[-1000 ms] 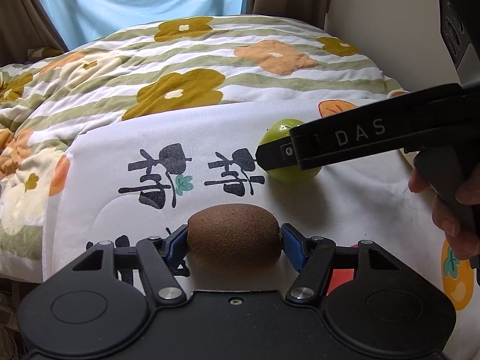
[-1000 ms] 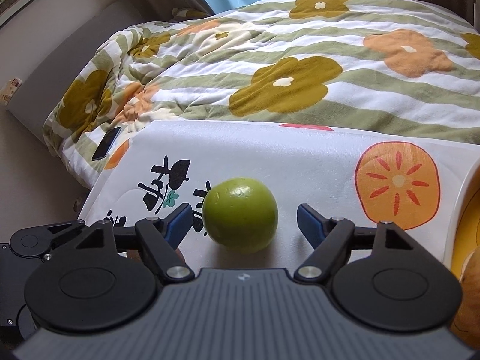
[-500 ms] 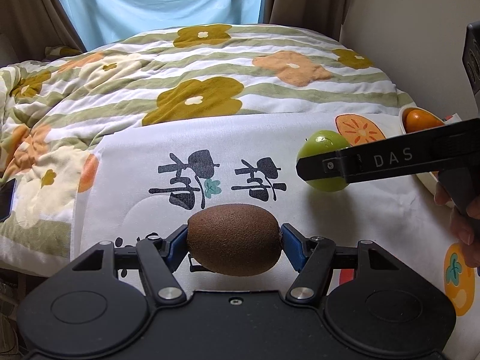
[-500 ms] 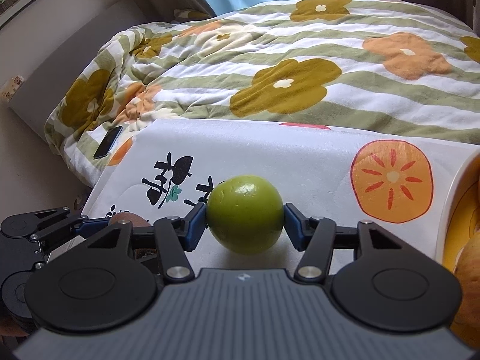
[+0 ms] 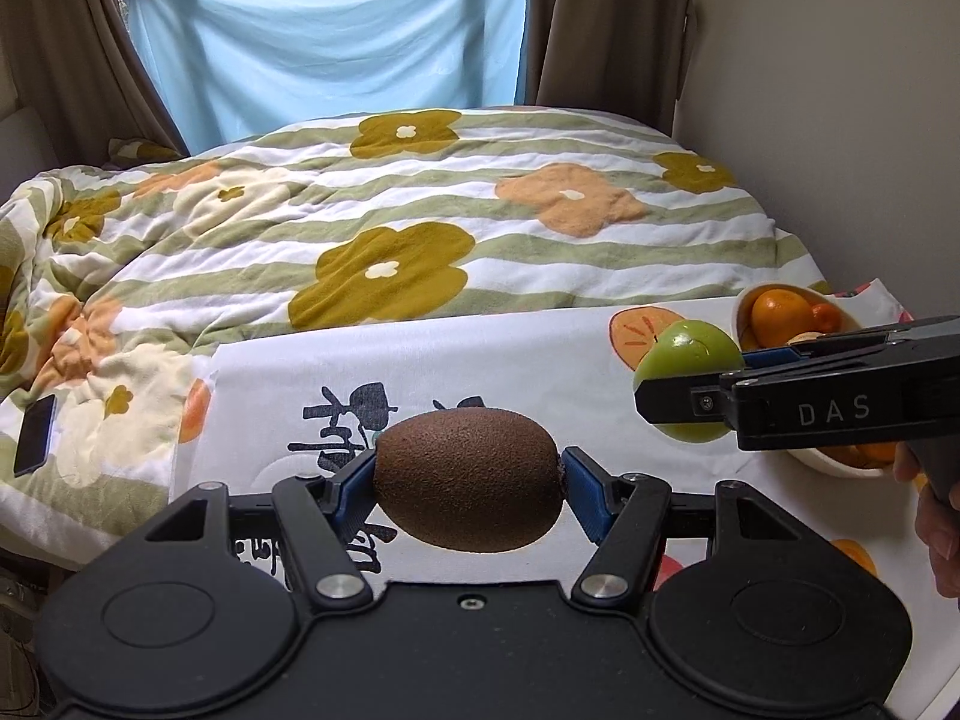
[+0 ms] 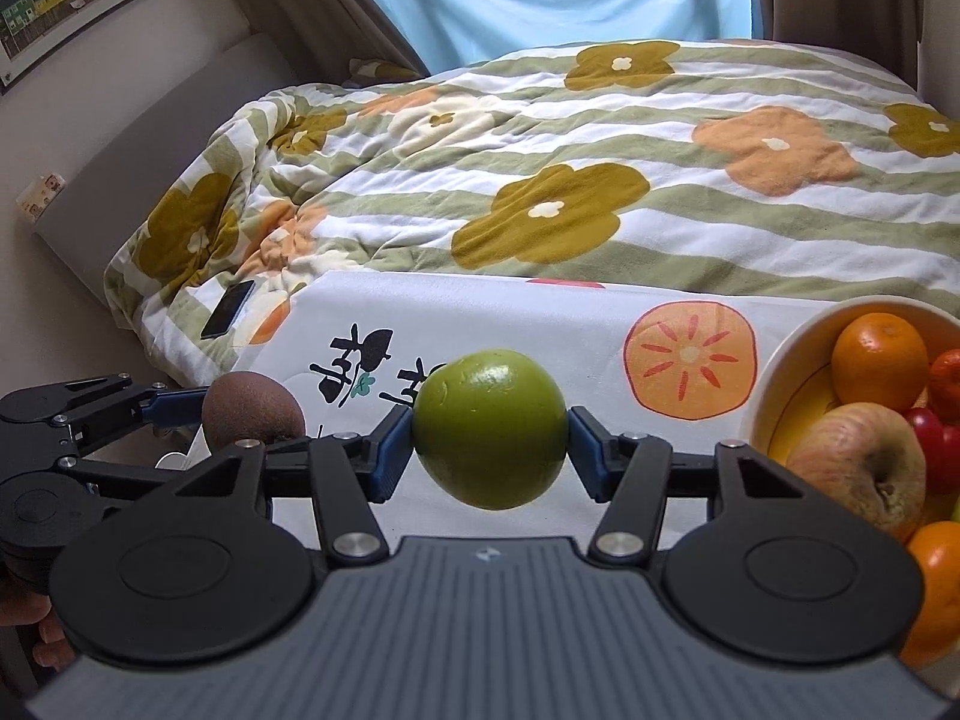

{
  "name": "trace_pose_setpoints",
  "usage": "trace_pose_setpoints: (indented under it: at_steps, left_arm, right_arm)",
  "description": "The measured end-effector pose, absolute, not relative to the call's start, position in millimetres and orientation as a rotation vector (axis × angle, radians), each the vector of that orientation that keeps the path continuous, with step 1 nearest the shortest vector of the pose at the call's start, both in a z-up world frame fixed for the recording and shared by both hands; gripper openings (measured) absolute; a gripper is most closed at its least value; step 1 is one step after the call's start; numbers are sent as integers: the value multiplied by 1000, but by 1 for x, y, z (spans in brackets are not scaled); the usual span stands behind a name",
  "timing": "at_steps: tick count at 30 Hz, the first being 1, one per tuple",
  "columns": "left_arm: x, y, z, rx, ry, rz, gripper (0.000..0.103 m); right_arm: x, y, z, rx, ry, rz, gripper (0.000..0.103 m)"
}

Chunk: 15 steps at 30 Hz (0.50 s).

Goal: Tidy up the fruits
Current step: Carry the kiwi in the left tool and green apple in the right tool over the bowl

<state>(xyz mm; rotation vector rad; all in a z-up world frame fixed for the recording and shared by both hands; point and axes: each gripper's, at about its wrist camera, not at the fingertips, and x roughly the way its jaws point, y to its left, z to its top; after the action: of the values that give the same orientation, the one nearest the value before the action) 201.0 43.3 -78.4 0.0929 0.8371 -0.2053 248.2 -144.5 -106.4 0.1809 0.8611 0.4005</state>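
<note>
Left tool (image 5: 470, 477) pinching kiwi (image 5: 470, 480); right tool (image 6: 491, 432) pinching green apple (image 6: 491, 429), beside fruit bowl (image 6: 780, 360).

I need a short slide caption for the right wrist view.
Right gripper holds a green apple beside the fruit bowl; left gripper holds a kiwi.

Soft daylight through the blue curtain (image 5: 324, 48) — sharp focus, faint shadows, heavy fisheye bending at edges

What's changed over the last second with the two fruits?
The right tongs shut on the green apple and lifted it off the cloth, toward the fruit bowl. The left tongs kept hold of the kiwi, raising it too.
</note>
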Motion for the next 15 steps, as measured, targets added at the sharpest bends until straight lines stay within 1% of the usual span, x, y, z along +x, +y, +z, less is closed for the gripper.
trace_pose_setpoints:
  at_steps: [8,15]
  left_arm:
    - [191,-3,-48,91,791,-241,69]
    - [193,-58,-35,108,757,-296,69]
  right_arm:
    - [221,-200,-78,199,820,343,71]
    - [205,-264,-63,204,790,271,71]
